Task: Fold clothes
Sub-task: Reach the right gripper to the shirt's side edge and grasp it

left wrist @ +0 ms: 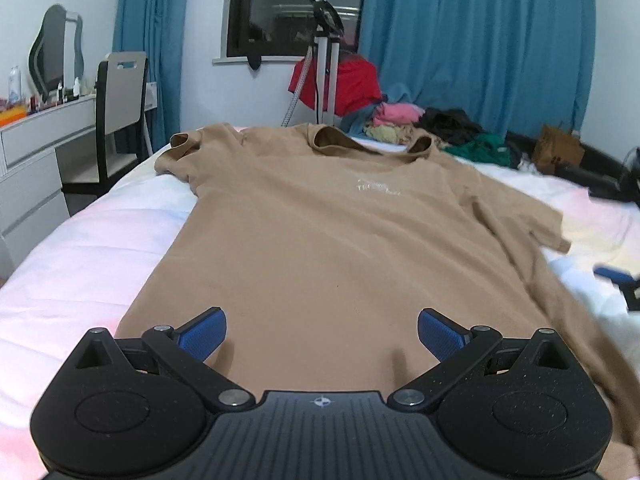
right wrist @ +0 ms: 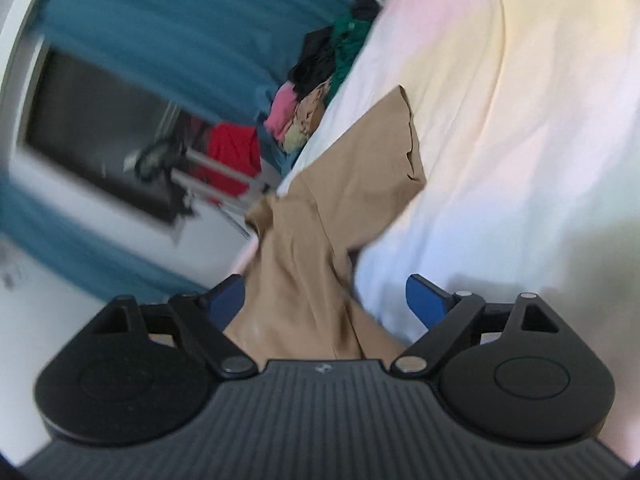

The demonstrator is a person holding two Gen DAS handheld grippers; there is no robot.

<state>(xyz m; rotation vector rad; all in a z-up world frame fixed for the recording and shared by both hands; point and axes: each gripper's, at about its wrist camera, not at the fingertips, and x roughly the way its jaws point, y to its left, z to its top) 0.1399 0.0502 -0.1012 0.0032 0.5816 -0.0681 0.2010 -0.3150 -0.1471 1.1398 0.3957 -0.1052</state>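
Note:
A tan T-shirt (left wrist: 320,232) lies spread face up on the white bed (left wrist: 92,256), collar at the far end, hem toward me. My left gripper (left wrist: 322,334) is open just above the shirt's hem, with nothing between its blue pads. In the tilted, blurred right wrist view the same shirt (right wrist: 320,248) runs up between the open fingers of my right gripper (right wrist: 326,300), its sleeve lying on the sheet (right wrist: 520,160). The cloth lies between the spread pads; they are not closed on it. A blue tip of the right gripper shows at the left view's right edge (left wrist: 612,274).
A pile of loose clothes (left wrist: 432,128) lies at the far end of the bed, with a red garment on a stand (left wrist: 344,84) behind it. A white dresser (left wrist: 32,148) and chair (left wrist: 116,112) stand left. Blue curtains (left wrist: 480,40) hang behind.

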